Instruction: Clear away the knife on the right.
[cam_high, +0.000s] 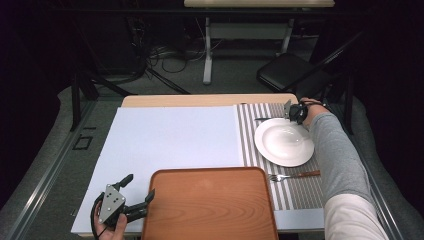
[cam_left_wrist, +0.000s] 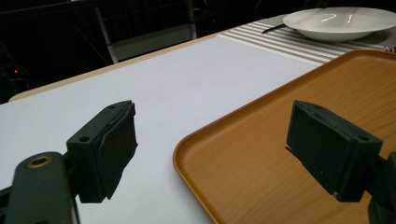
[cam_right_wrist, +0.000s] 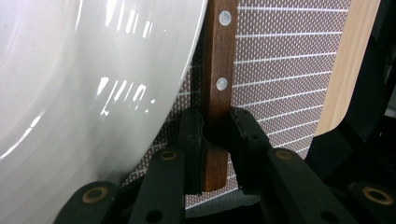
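Our right gripper (cam_right_wrist: 215, 140) has its two black jaws pressed in on the wooden handle (cam_right_wrist: 218, 79) of a piece of cutlery, close to the handle's butt end, with two rivets showing farther up. In the high view this gripper (cam_high: 290, 111) is at the far edge of the striped placemat (cam_high: 247, 135), just beyond the white plate (cam_high: 283, 141), and a dark, thin blade (cam_high: 262, 119) runs off to the left from it, so we judge the piece to be a knife, though its business end is too small to be sure. The handle lies flat on the mat, just beside the plate's rim.

Our left gripper (cam_high: 136, 187) waits with its jaws wide apart and nothing between them, poised at the near left corner of the orange tray (cam_high: 210, 220); in the left gripper view one jaw hangs over the tray (cam_left_wrist: 280, 140) and the other over the white board (cam_left_wrist: 154, 93).

We read this as the grasping step of clearing the setting: the knife is gripped but not yet raised. Next we need a straight lift that keeps the blade level and clear of the plate's rim, then a carry toward the tray. A fork (cam_high: 292, 176) with a matching handle lies on the near side of the plate.
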